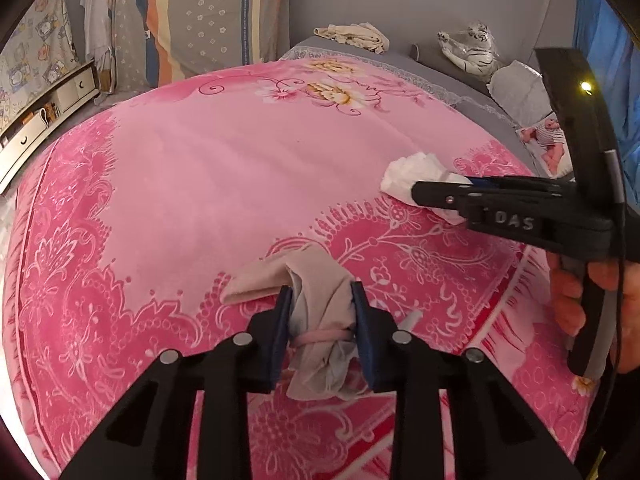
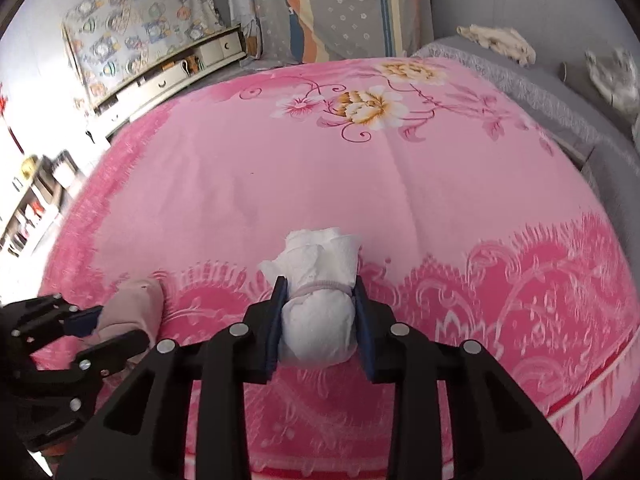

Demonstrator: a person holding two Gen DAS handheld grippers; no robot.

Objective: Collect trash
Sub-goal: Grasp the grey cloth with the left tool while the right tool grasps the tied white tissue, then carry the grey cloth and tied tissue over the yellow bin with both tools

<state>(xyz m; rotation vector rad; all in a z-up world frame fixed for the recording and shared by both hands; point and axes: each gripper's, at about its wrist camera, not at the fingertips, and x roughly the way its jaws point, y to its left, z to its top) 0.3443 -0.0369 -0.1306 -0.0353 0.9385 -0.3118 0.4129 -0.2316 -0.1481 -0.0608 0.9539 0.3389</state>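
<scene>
A beige crumpled cloth bundle (image 1: 320,304) lies on the pink floral bedspread (image 1: 240,160) near its front border. My left gripper (image 1: 320,292) is shut on it, with both blue pads pressing its sides. To the right, a white crumpled tissue wad (image 1: 412,172) rests on the bedspread, and my right gripper (image 1: 420,190) clamps it from the right. In the right wrist view the tissue wad (image 2: 320,312) sits squeezed between the right gripper (image 2: 320,284) pads. The left gripper (image 2: 100,324) and the beige bundle (image 2: 132,304) show at the lower left.
A person's hand (image 1: 572,300) holds the right gripper's handle. A grey sheet (image 1: 440,68) at the bed's far side carries a plush tiger (image 1: 472,50), a cream cloth (image 1: 356,36) and a pink doll (image 1: 548,136). A drawer unit (image 1: 48,120) stands to the left.
</scene>
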